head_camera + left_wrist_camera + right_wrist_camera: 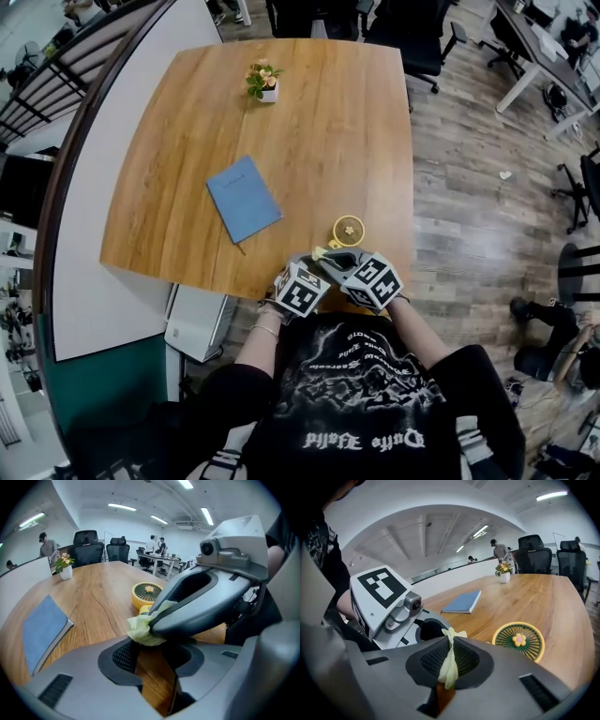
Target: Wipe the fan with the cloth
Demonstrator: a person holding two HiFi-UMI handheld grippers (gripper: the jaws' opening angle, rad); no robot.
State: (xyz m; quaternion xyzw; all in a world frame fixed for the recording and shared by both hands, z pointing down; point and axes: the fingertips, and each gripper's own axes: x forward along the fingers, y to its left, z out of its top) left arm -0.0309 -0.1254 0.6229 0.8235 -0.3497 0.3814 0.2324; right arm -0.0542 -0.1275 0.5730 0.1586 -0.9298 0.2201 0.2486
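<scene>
Right fingers [425, 662] pinching cloth [449, 665], left fingers [119, 656] apart

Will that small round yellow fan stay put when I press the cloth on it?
Probably not: the small round yellow fan looks like light plastic and may slide on the smooth wooden table. It sits near the table edge, so push gently. Its thin grille may flex.

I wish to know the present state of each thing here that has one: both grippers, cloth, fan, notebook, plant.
left gripper: open, jaws apart.
right gripper: shut on the cloth.
cloth: bunched, pinched between the right gripper's jaws, not on the fan.
fan: lying on the table, grille up, untouched.
notebook: closed, flat on the table.
potted plant: upright.
</scene>
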